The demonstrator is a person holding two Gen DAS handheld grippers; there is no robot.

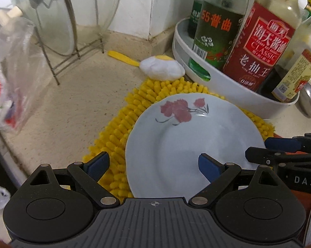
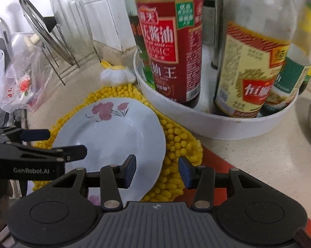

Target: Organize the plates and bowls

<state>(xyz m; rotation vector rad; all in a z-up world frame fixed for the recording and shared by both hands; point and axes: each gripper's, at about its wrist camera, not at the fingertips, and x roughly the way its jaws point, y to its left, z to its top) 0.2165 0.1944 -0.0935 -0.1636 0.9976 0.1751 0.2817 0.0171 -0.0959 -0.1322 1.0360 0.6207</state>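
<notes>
Kitchen desk (image 1: 72, 107) with a white plate (image 1: 192, 136) bearing a red flower print, seen from both wrist cameras. The plate is laid on a yellow chenille mat (image 1: 118, 128), which is spread on the speckled desk just in front of a white round tray (image 1: 221, 82). The tray is filled with upright bottles, among them a green-labelled bottle (image 1: 217, 37) and a red-labelled soy sauce bottle (image 1: 265, 47). A yellow-handled brush with a white head (image 1: 161, 67) is seen lying between the mat's far edge and the tray. Glass lids are held upright in a wire rack (image 1: 72, 47) against the tiled wall at the far left, with a clear plastic bag (image 1: 14, 72) beside it.

The left hand-held gripper (image 1: 153, 165) is held spread wide above the plate's near-left rim, one blue pad over the mat and the other over the plate's well; nothing is pinched. The right hand-held gripper (image 2: 157, 171) is held partly spread over the plate's near-right rim, one pad over the plate and the other over the mat; no contact with the rim can be made out. Each hand-held gripper is visible at the edge of the other's view
</notes>
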